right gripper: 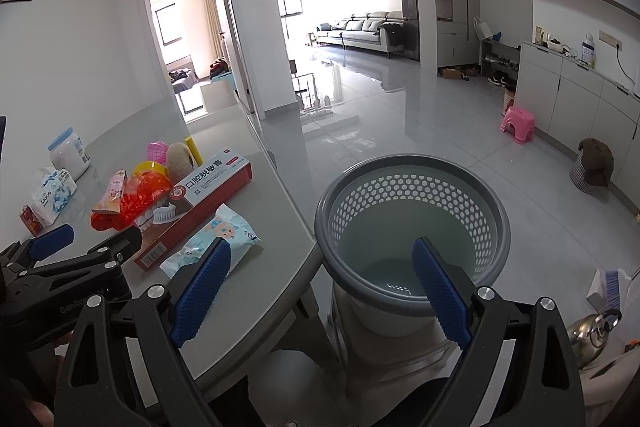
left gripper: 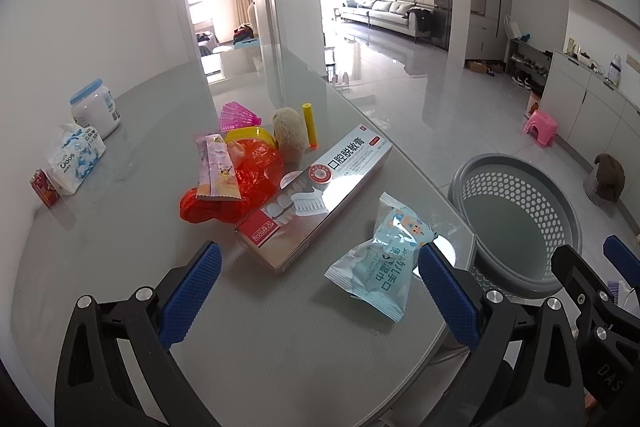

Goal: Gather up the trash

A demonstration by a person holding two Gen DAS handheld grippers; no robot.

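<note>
— Both grippers spread wide, holding nothing?
— Yes. Left gripper hovers over the grey table; the pale-blue wet-wipe packet lies between its fingers. Right gripper hangs above the grey perforated plastic basket beside the table.

One toothpaste box, one blue wipes packet, one red bag, one sachet and one basket, two grippers.

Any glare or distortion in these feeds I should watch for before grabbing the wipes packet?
Left wrist view: window glare whitens the far room, wipes packet sharp, table edge bowed by the fisheye. Right wrist view: same blown-out window, basket clear, floor reflective.
</note>
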